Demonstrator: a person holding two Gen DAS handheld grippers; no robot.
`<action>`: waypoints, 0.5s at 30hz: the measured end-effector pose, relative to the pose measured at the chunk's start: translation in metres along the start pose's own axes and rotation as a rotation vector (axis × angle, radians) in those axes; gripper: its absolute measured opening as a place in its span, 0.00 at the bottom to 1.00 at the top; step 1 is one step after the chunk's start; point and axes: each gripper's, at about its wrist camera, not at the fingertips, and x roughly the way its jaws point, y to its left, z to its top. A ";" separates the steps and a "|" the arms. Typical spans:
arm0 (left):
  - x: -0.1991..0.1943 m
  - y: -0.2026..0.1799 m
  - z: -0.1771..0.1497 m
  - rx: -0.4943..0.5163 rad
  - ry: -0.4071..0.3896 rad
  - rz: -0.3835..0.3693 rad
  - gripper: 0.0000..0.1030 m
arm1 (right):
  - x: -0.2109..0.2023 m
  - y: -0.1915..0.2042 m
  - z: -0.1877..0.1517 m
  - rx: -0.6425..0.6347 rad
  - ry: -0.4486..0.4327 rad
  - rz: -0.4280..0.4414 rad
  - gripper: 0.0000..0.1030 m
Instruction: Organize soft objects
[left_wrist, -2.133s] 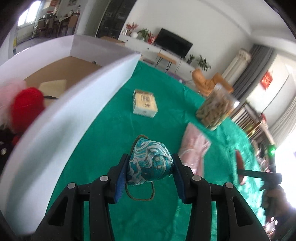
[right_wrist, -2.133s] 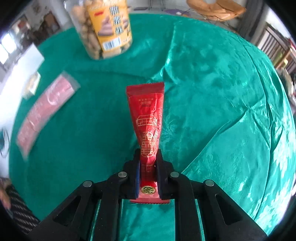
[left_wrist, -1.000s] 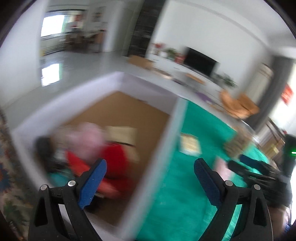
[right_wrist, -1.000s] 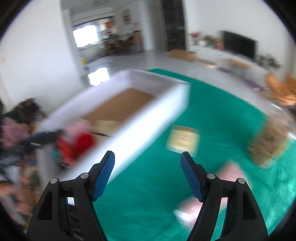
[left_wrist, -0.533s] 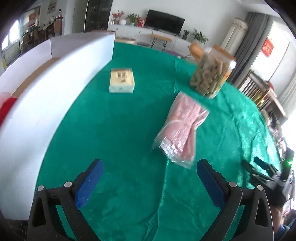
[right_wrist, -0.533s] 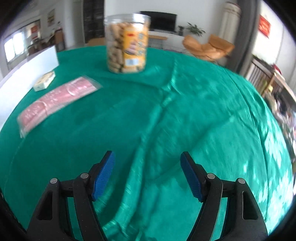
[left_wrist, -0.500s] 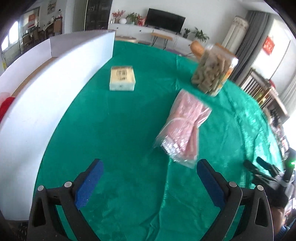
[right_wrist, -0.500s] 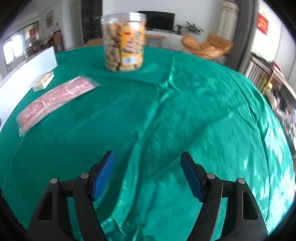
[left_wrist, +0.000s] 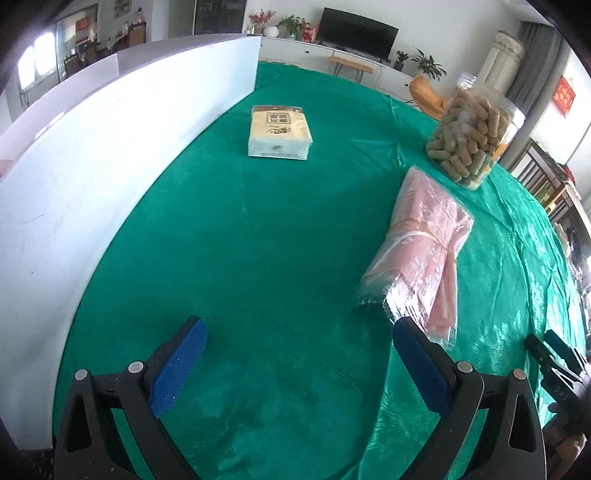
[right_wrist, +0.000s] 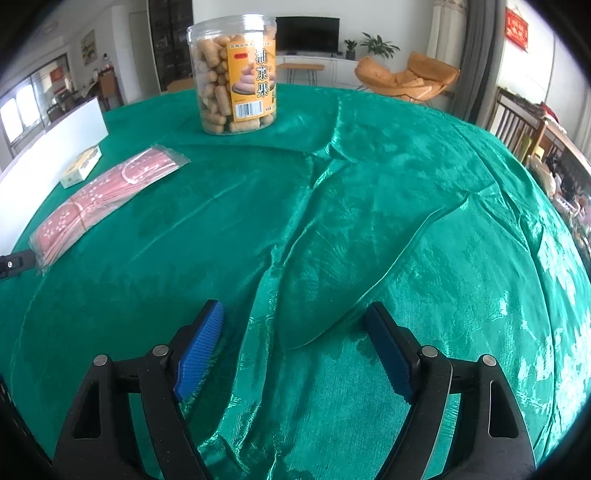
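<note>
In the left wrist view, the white box (left_wrist: 110, 155) is standing at the left, its smooth flat wall rising from the green tablecloth (left_wrist: 258, 240). The cloth is looking like velvet here, soft and matte. Near the box wall, a small rectangular pack of tissues (left_wrist: 279, 132) in cream wrapping is lying flat. More to the right, the pink packet (left_wrist: 421, 243) is lying on the cloth: a long flat bag of clear crinkly plastic with a serrated end, holding folded pink material with small white flowers. Just behind it a round clear plastic jar of snack sticks (left_wrist: 476, 136) is standing upright. The left gripper (left_wrist: 299, 354) is hanging over bare cloth, its blue ribbed pads spread wide and holding nothing; its right pad is just beside the serrated end of the packet.

In the right wrist view, the packet (right_wrist: 107, 199) is lying at the left and the jar (right_wrist: 236, 74) behind it. The cloth (right_wrist: 406, 206) is shining and wrinkled here. The right gripper (right_wrist: 295, 347) is opening its jaws over a fold, with nothing between them.
</note>
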 end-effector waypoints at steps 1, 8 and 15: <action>0.000 0.000 0.000 -0.001 -0.003 0.003 0.97 | 0.000 0.000 0.000 0.000 0.000 0.000 0.79; -0.001 -0.002 -0.003 0.001 -0.006 0.011 0.97 | 0.000 0.000 0.001 0.000 0.000 0.000 0.80; -0.018 -0.003 -0.003 -0.004 -0.080 -0.023 0.97 | 0.000 0.000 0.001 0.000 -0.001 0.000 0.80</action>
